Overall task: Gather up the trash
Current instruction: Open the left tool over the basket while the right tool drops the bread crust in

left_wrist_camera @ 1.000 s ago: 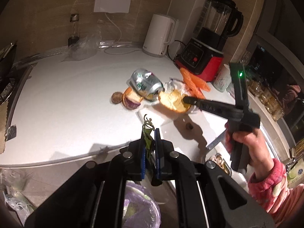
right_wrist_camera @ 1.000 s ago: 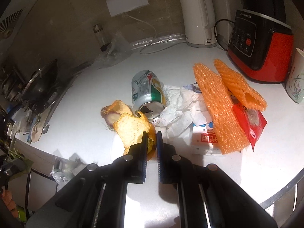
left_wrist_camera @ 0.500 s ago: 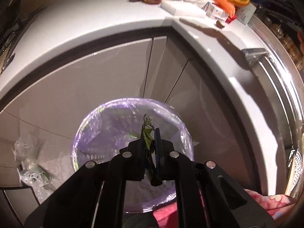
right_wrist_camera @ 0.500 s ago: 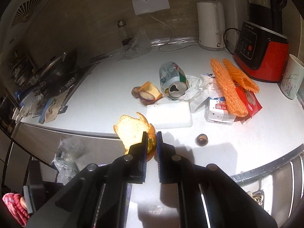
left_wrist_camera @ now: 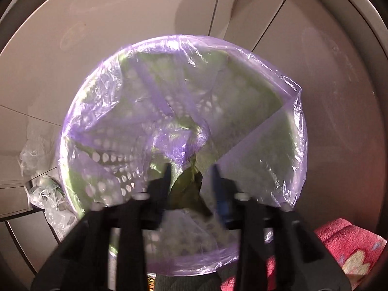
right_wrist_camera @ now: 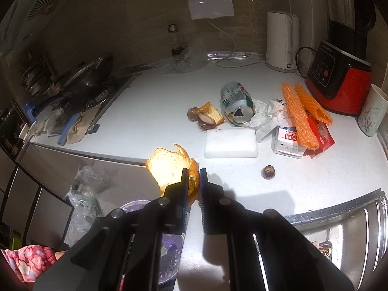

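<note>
- Step in hand: dropping the green scrap (left_wrist_camera: 188,184) into the waste bin (left_wrist_camera: 242,263), lined with a purple bag (left_wrist_camera: 174,145).
- The left gripper (left_wrist_camera: 191,177) points straight down over the bin mouth. Its jaws have just been opening and now stand apart; the scrap sits between them, and no pad appears to press on it.
- To do this well, keep the gripper centred over the liner until the scrap falls clear. It may cling to a pad; a wider opening would free it.
- In the left wrist view, the scrap lies at 6 o'clock from the bin centre, directly between the fingers.
- The right gripper (right_wrist_camera: 193,181) is clenched on the orange peel (right_wrist_camera: 169,167), which projects toward 11 o'clock from the tips, above the counter edge (right_wrist_camera: 101,156).
- More trash waits on the counter: a can (right_wrist_camera: 236,103) at 1 o'clock, with a carton (right_wrist_camera: 288,141) to its right.
</note>
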